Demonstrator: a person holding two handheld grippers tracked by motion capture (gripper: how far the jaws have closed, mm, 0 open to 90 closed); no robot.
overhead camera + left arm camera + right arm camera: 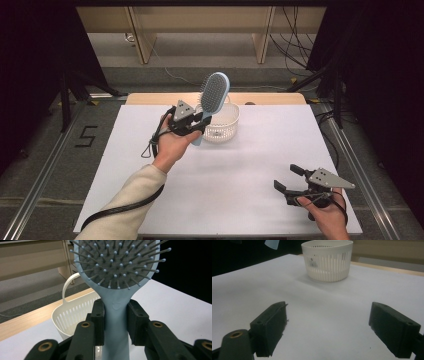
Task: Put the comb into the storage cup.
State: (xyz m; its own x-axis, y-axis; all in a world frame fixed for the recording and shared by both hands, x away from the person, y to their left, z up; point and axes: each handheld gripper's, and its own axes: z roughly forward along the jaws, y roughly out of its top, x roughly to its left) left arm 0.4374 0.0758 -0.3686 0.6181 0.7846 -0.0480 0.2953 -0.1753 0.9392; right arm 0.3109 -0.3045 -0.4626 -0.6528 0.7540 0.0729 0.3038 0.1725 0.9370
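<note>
A pale blue hairbrush (214, 95) with a grey bristle pad is held up above the table, head uppermost, bristles toward the person. My left gripper (199, 125) is shut on its handle; in the left gripper view both black pads press the handle (115, 322) just below the head (117, 262). Directly behind the brush stands a white slotted basket (222, 125) with a loop handle (67, 287). My right gripper (289, 178) rests near the table's front right corner, jaws wide apart with nothing between them (328, 327).
The white table top (240, 170) carries the basket (327, 260) at its far middle. A wooden strip (270, 98) runs along the far edge. Beyond it are desk legs and cables on the floor.
</note>
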